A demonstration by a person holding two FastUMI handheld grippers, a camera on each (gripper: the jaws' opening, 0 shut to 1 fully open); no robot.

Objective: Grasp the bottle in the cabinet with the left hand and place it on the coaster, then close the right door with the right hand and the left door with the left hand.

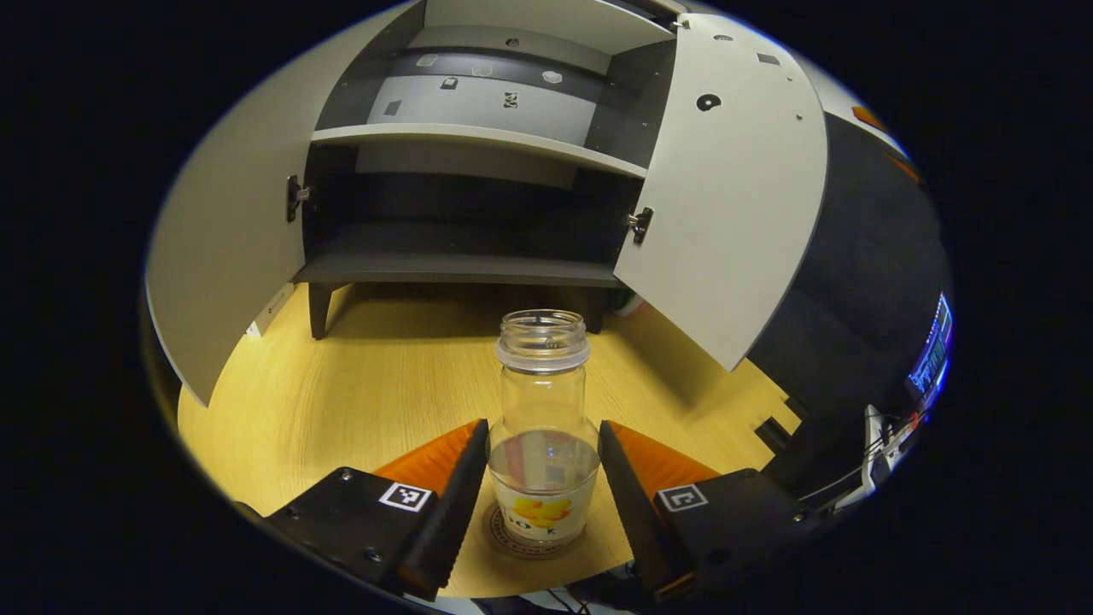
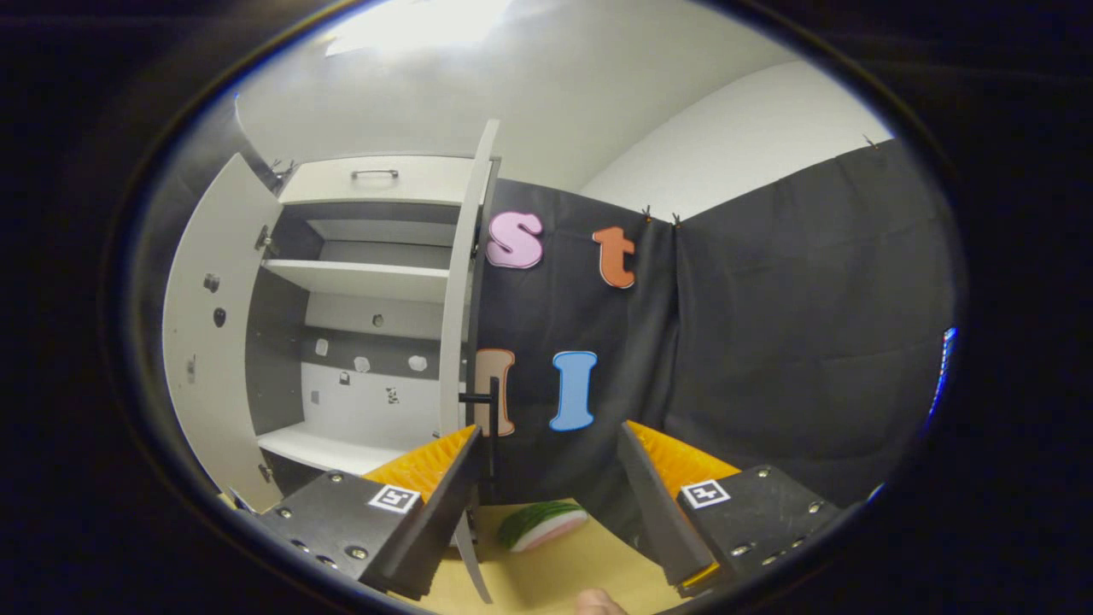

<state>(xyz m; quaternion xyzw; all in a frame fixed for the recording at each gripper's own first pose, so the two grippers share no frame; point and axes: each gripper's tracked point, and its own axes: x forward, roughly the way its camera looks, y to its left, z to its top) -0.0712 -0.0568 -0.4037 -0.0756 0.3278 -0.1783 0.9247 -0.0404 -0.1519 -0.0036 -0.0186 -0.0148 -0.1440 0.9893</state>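
Observation:
A clear glass bottle (image 1: 543,401) with a little liquid and a yellow-printed label stands upright on a round coaster (image 1: 510,540) on the table. My left gripper (image 1: 543,424) holds it low down, one finger pressed against each side. Behind it the cabinet (image 1: 461,269) has both doors swung out: the left door (image 1: 222,239) and the right door (image 1: 726,196). Its lower shelves are bare. My right gripper (image 2: 549,427) is open in the air with nothing in it, just to the right of the right door (image 2: 465,299), seen edge-on. The door's dark handle (image 2: 478,398) is by the left fingertip.
The wooden table (image 1: 384,384) spreads in front of the cabinet. A watermelon-slice toy (image 2: 542,523) lies on it near the right door's foot. A lit screen (image 1: 931,359) and cables sit at the far right. A fingertip (image 2: 598,603) pokes in at the bottom edge.

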